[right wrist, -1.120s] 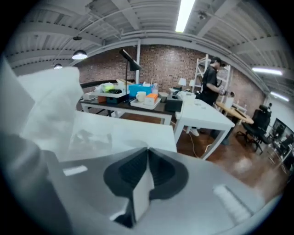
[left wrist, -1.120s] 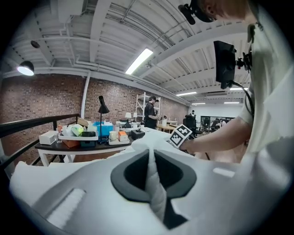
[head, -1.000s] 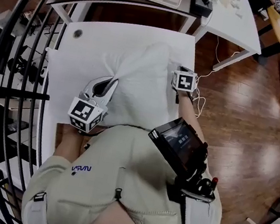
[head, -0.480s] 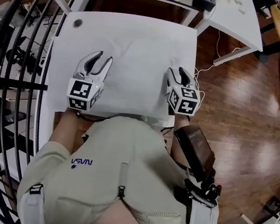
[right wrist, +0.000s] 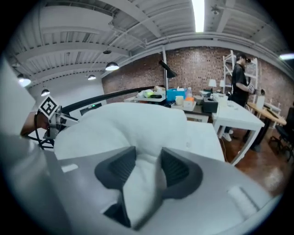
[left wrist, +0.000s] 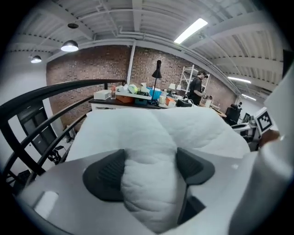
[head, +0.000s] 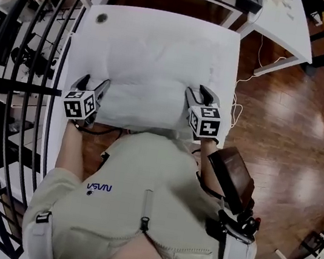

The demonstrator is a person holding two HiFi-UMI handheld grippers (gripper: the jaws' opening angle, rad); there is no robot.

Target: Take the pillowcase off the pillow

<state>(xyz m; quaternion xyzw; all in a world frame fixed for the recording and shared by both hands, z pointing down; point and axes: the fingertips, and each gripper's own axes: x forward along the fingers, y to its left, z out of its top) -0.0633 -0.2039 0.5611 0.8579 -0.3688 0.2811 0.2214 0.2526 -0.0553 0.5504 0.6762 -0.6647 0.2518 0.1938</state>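
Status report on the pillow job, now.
Left gripper and right gripper: jaws just been opening, both open, not clamped. White fabric pillow flat on white table, one near corner between each pair of jaws. Nothing lying on the pillow.

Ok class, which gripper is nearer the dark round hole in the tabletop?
Left. Left gripper: pillow's near-left corner, on the hole's side. Right gripper: near-right corner, across the table. Both jaws have just been opening, pillow between them.

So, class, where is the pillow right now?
In the head view the pillow lies on the near half of the white table; its near corners sit between the just-opened jaws of the left claw and right claw.
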